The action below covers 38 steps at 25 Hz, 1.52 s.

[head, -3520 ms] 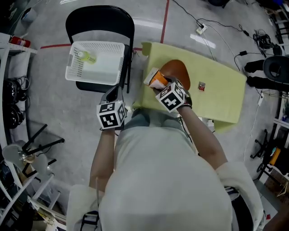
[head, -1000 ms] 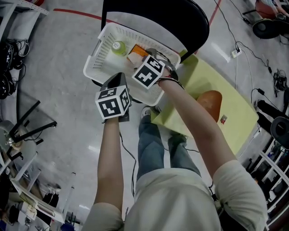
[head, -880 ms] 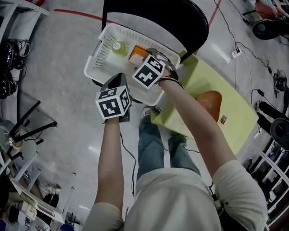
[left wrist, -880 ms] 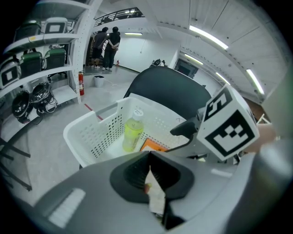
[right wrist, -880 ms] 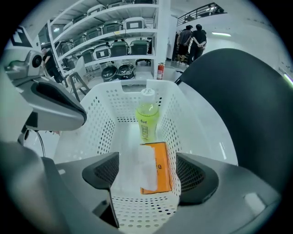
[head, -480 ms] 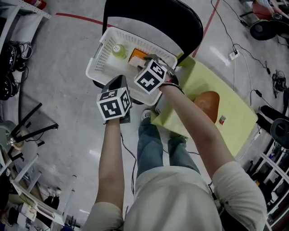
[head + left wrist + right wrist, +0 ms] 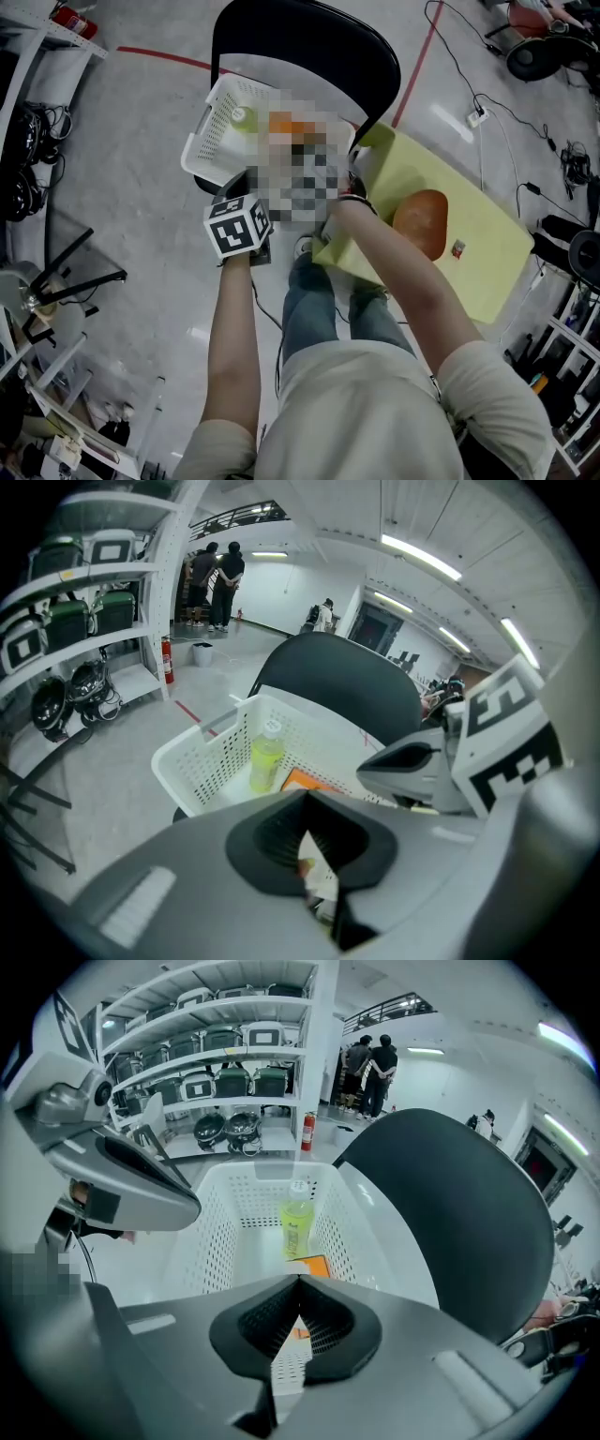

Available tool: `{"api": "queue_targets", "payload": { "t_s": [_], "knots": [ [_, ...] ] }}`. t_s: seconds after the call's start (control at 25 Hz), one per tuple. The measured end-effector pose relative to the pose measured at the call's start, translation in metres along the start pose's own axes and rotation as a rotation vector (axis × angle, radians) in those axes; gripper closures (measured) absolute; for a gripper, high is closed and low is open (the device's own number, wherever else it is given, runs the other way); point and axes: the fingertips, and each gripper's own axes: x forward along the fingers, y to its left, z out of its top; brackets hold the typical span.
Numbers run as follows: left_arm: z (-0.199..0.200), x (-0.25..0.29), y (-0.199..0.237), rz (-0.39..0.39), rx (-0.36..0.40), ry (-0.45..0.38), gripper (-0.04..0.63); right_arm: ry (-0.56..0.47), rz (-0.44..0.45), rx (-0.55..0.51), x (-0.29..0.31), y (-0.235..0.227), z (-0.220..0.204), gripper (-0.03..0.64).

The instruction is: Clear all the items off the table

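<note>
A white basket [image 7: 208, 150] stands on a black chair [image 7: 309, 37]. In it lie a green bottle [image 7: 242, 116] and an orange box [image 7: 281, 123], also the bottle [image 7: 297, 1222] and box [image 7: 311, 1266] in the right gripper view. My right gripper [image 7: 298, 1290] hangs above the basket, its jaws just closed with nothing between them; a mosaic patch hides it in the head view. My left gripper [image 7: 238, 187] is shut and empty at the basket's near edge [image 7: 216, 752]. A brown oval object [image 7: 420, 221] and a small item [image 7: 457, 248] lie on the yellow table [image 7: 487, 272].
Shelving with helmets [image 7: 225, 1082] stands beyond the basket, with a fire extinguisher [image 7: 307, 1132] beside it. Two people [image 7: 370, 1072] stand far off. Cables [image 7: 487, 103] run across the floor near the table. A black stand [image 7: 75, 281] is at the left.
The right gripper brought the orange box from the table to the basket, let it go, closed and rose. The left gripper also lifted a little.
</note>
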Motion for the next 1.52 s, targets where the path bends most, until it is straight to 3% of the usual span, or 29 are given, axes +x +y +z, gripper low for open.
{"api": "queue_targets", "payload": {
  "t_s": [0.24, 0.68, 0.96, 1.52],
  "knots": [
    [0.000, -0.012, -0.007, -0.031, -0.038, 0.000, 0.588, -0.036, -0.011, 0.050, -0.025, 0.009, 0.002, 0.618],
    [-0.005, -0.033, -0.055, -0.094, 0.052, 0.019, 0.586, -0.081, -0.078, 0.176, -0.090, 0.002, -0.024, 0.618],
    [-0.016, -0.043, -0.106, -0.172, 0.152, 0.048, 0.586, -0.133, -0.152, 0.316, -0.137, -0.006, -0.063, 0.618],
    [-0.071, -0.068, -0.221, -0.329, 0.376, 0.140, 0.586, -0.135, -0.296, 0.558, -0.220, -0.020, -0.181, 0.618]
  ]
}}
